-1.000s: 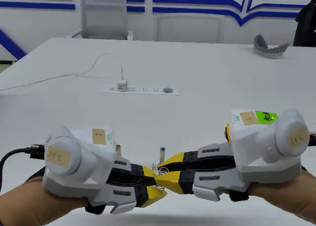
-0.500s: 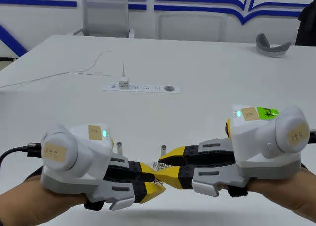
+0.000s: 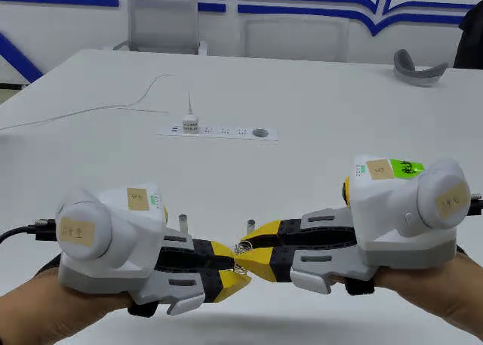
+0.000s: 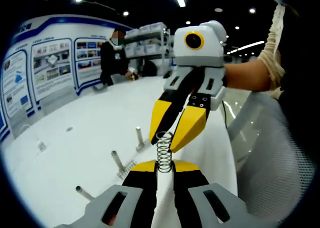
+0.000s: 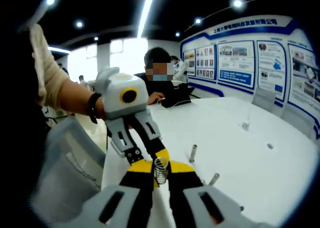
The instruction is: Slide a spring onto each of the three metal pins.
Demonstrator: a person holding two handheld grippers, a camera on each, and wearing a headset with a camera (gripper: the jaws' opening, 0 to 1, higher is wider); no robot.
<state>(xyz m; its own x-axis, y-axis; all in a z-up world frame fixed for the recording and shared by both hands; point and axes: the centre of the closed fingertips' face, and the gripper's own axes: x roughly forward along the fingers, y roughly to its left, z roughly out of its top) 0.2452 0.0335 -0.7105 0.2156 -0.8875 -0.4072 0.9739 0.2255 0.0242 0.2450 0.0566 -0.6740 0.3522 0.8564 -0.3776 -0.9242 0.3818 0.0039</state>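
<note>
Evidently, your left gripper [image 4: 165,164] and right gripper [image 5: 160,167] both clamped one spring [image 4: 163,147] (pins [image 4: 116,159] stood bare); uneven release could have flicked it away.

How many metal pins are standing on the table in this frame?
3, in a row in the left gripper view: far pin, middle pin, near pin, all left of the spring.
</note>
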